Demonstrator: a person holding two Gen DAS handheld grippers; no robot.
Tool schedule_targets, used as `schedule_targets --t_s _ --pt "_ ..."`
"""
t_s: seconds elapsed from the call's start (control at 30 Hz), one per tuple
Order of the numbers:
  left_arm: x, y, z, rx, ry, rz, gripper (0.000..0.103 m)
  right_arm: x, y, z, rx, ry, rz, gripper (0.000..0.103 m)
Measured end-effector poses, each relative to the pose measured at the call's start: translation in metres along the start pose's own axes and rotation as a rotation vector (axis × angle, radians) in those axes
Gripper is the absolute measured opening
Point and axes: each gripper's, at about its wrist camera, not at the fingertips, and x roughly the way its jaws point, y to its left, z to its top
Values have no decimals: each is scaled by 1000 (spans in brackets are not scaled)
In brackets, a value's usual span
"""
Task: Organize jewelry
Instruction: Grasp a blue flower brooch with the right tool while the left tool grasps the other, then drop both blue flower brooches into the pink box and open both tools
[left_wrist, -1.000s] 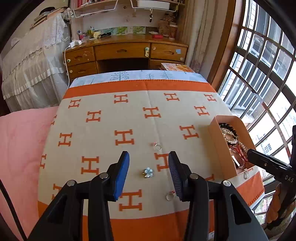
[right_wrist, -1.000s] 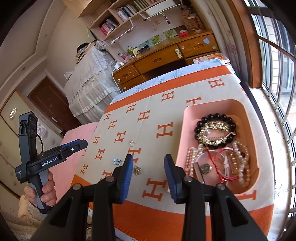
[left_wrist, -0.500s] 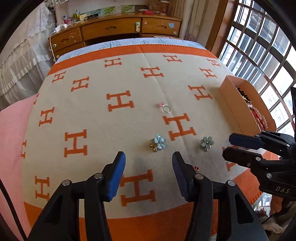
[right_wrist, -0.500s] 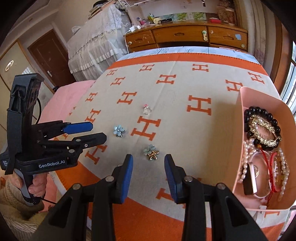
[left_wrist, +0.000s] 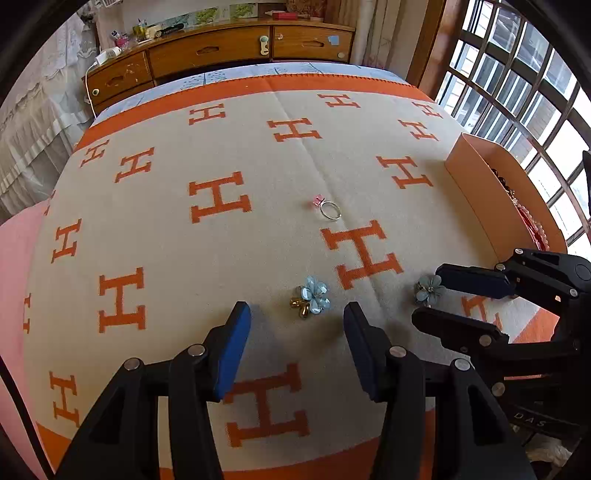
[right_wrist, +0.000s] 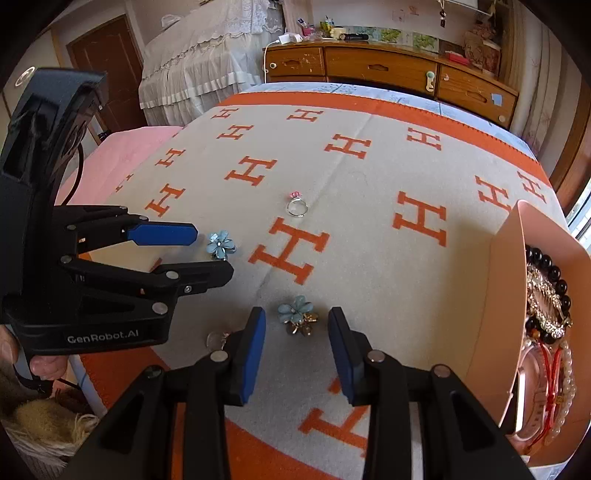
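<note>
Two blue flower earrings and a silver ring with a pink stone (left_wrist: 328, 208) lie on a beige blanket with orange H marks. My left gripper (left_wrist: 297, 332) is open, low over the blanket, with one flower earring (left_wrist: 311, 295) just ahead between its fingers. My right gripper (right_wrist: 296, 339) is open around the other flower earring (right_wrist: 297, 317), which shows in the left wrist view (left_wrist: 428, 290) at the right gripper's tips. The pink jewelry box (right_wrist: 495, 295) at the right holds bracelets and pearls. A small clear piece (right_wrist: 216, 338) lies left of my right gripper.
The blanket's (left_wrist: 221, 240) orange front border is close below both grippers. A wooden dresser (left_wrist: 240, 48) stands beyond the bed. Windows (left_wrist: 517, 74) are to the right, a pink sheet (right_wrist: 125, 155) to the left.
Both grippers have moved down and forward toward the blanket. Each now has a flower earring at its open fingertips. Nothing has been picked up.
</note>
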Motion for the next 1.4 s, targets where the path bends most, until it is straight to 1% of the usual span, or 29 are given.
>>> schedule_targets --t_s 0.07,0.1,0.13,0.17,0.23,0.33,0.37,0.5,0.8,0.93,1.03,1.2,1.27,1.33,1.4 --pt "0 0 0 0 -5 4 50 1 4 0 -30 -5 -15 35" --pt "0 -1 0 3 -8 10 45 1 6 0 -42 -12 -25 35" --pt "0 -1 0 5 -12 17 37 1 7 -1 -53 -19 -31 28" --pt "0 -1 0 6 -15 21 33 1 8 -1 -58 -21 -29 21" --pt "-1 -1 1 7 -20 18 15 0 6 -1 -50 -28 -23 20" --pt "-1 0 1 -1 -23 14 14 -3 1 -1 -22 -36 -11 20" --pt "-2 0 0 0 -25 16 12 -5 -1 -1 -11 -40 -5 20" --pt "-9 -6 1 9 -36 18 11 -17 -10 -1 41 -77 32 20" --pt "-44 -34 13 72 -114 25 11 -52 -31 -10 126 -180 77 20" --pt "-61 -51 19 101 -146 12 11 -72 -47 -17 165 -227 73 20" --pt "-71 -68 26 137 -165 -9 11 -90 -65 -21 210 -269 48 20" --pt "-85 -105 46 213 -205 -54 11 -123 -110 -32 318 -345 -50 20" --pt "-85 -119 56 232 -207 -89 11 -130 -126 -36 363 -344 -104 20" --pt "-81 -132 66 242 -193 -135 11 -131 -139 -40 399 -336 -150 20" --pt "-71 -145 76 250 -172 -167 11 -130 -149 -44 434 -325 -155 20"
